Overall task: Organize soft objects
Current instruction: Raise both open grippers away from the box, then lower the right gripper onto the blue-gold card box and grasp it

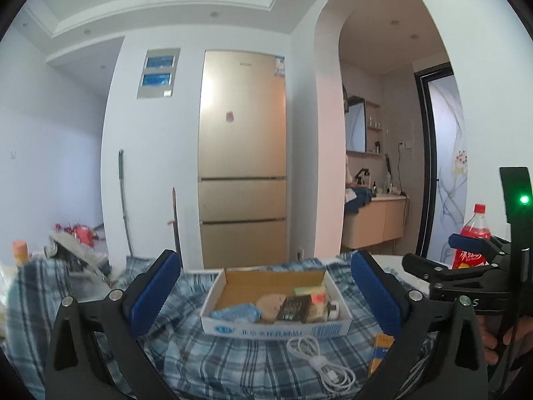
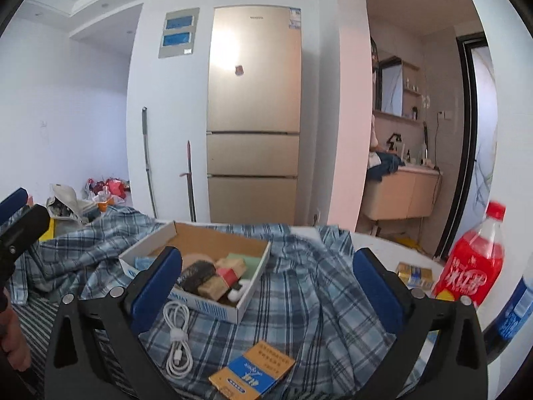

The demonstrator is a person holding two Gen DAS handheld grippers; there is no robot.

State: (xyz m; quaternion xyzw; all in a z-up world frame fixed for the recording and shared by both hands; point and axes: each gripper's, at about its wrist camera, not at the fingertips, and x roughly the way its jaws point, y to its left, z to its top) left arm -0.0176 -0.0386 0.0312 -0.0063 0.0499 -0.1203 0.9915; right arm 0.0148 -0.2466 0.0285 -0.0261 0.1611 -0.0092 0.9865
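Plaid cloth (image 1: 233, 360), blue and white and rumpled into folds, covered most of the round white table (image 2: 383, 243). Behind it stood a gold three-door fridge (image 1: 243, 153) against a white wall, with an arched opening to its right that gave onto a washroom with a vanity and mirror. Bags and clutter lay on the floor at the far left.

On the cloth sat an open cardboard box (image 1: 213, 295) holding a blue soft item, a dark packet, a tan block and other small things too crowded to tell apart. A coiled white cable (image 2: 178, 336) lay just in front of the box, and an orange and blue packet (image 2: 253, 370) lay near it to the right. A red soda bottle (image 2: 473, 266) stood at the table's right side.

The left gripper (image 1: 266, 295) had its jaws spread wide with nothing between the blue pads; the box and cloth lay beyond them, apart. The right gripper (image 2: 266, 286) was likewise released and empty, with the box past its left finger and the cloth's folds ahead between its fingers.
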